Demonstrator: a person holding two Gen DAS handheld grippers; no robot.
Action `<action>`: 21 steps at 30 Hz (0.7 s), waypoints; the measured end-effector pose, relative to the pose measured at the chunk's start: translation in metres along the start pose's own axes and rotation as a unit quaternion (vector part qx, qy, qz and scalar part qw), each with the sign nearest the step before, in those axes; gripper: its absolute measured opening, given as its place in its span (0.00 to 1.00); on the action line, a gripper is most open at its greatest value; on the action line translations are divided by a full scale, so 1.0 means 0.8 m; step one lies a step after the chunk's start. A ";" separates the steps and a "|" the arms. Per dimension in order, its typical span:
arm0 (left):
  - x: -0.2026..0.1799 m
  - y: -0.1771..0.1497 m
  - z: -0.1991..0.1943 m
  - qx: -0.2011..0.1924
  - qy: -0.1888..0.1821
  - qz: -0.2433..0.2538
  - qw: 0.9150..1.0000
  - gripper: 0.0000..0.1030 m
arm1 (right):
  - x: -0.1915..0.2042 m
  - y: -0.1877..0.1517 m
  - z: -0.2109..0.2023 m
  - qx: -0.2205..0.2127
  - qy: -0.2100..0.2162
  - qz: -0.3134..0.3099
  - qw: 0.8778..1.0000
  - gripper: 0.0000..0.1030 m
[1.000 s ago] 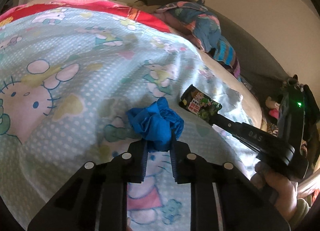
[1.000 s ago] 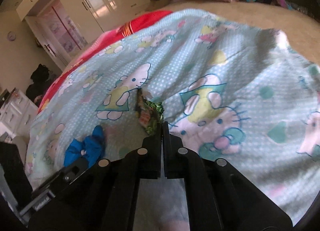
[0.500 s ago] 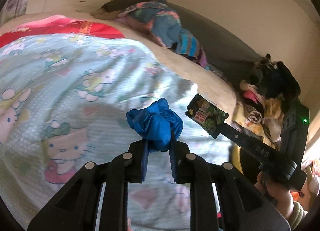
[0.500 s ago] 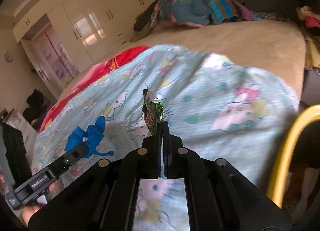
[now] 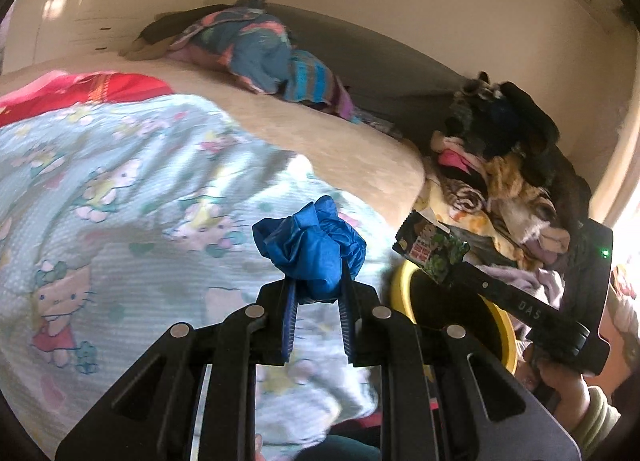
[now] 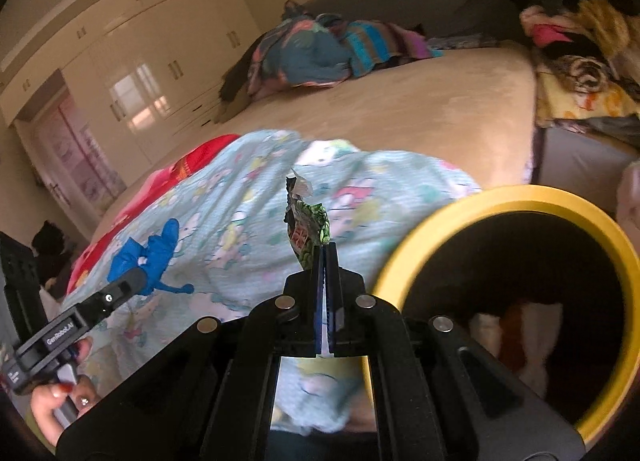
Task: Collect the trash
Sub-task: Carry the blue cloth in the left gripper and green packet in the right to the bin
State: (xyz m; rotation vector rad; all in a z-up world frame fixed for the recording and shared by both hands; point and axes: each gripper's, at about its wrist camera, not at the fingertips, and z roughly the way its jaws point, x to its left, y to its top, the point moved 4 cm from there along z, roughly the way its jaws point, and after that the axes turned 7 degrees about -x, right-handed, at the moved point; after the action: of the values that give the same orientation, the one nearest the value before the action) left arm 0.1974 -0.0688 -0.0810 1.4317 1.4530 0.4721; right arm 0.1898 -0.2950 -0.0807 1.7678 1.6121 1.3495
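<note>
My left gripper (image 5: 318, 285) is shut on a crumpled blue wrapper (image 5: 310, 249) and holds it above the edge of the bed. The blue wrapper also shows in the right wrist view (image 6: 150, 253). My right gripper (image 6: 325, 251) is shut on a green snack wrapper (image 6: 306, 221), which also shows in the left wrist view (image 5: 430, 249). A yellow-rimmed bin (image 6: 404, 261) with a dark inside stands beside the bed, just right of the right gripper. In the left wrist view the bin's rim (image 5: 400, 281) shows below the snack wrapper.
The bed carries a light-blue cartoon-print sheet (image 5: 120, 221) over a beige cover (image 6: 400, 113). Folded colourful clothes (image 5: 256, 49) lie at the far side. A pile of clothes (image 5: 508, 173) sits to the right of the bed. White wardrobes (image 6: 140, 69) stand behind.
Both grippers have swung right from over the bed toward its edge, each still holding its wrapper. The yellow bin has come into fuller view beside the right gripper.
</note>
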 end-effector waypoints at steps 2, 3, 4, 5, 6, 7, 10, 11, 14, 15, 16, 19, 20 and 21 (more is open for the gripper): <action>-0.016 -0.003 0.002 0.004 -0.009 0.010 1.000 0.17 | -0.014 -0.001 -0.012 -0.005 -0.009 0.005 1.000 0.00; -0.025 -0.005 0.004 0.006 -0.014 0.018 1.000 0.17 | -0.021 -0.001 -0.017 -0.007 -0.015 0.007 1.000 0.00; -0.032 -0.006 0.004 0.008 -0.017 0.022 1.000 0.17 | -0.025 -0.001 -0.020 -0.009 -0.019 0.007 1.000 0.00; -0.040 -0.007 0.005 0.009 -0.021 0.028 0.999 0.17 | -0.032 -0.002 -0.025 -0.011 -0.024 0.010 1.000 0.00; -0.047 -0.009 0.006 0.012 -0.026 0.033 0.999 0.17 | -0.038 -0.002 -0.030 -0.013 -0.028 0.015 0.999 0.00; -0.053 -0.011 0.007 0.014 -0.030 0.038 0.999 0.17 | -0.042 -0.003 -0.033 -0.014 -0.030 0.018 0.999 0.00; -0.072 -0.016 0.011 0.020 -0.041 0.053 0.998 0.17 | -0.058 -0.005 -0.042 -0.018 -0.043 0.026 0.999 0.00; -0.076 -0.017 0.013 0.022 -0.044 0.056 0.997 0.17 | -0.065 -0.006 -0.046 -0.020 -0.048 0.028 0.998 0.00; -0.097 -0.022 0.019 0.029 -0.053 0.070 0.996 0.17 | -0.081 -0.007 -0.052 -0.021 -0.061 0.038 0.997 0.00; -0.105 -0.024 0.021 0.030 -0.058 0.075 0.995 0.17 | -0.084 -0.007 -0.054 -0.022 -0.065 0.039 0.997 0.00; -0.111 -0.026 0.023 0.032 -0.061 0.079 0.995 0.17 | -0.089 -0.008 -0.056 -0.023 -0.070 0.040 0.996 0.00; -0.128 -0.033 0.029 0.039 -0.069 0.094 0.992 0.17 | -0.104 -0.010 -0.062 -0.023 -0.084 0.046 0.995 0.00; -0.134 -0.036 0.031 0.041 -0.072 0.100 0.991 0.17 | -0.110 -0.012 -0.064 -0.021 -0.088 0.051 0.995 0.00; -0.140 -0.039 0.034 0.044 -0.075 0.105 0.991 0.17 | -0.116 -0.014 -0.066 -0.020 -0.091 0.056 0.994 0.00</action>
State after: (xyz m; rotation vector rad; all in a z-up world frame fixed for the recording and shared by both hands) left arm 0.1813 -0.1869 -0.0767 1.6646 1.2220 0.4253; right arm 0.1516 -0.3934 -0.1009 1.9217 1.3988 1.2183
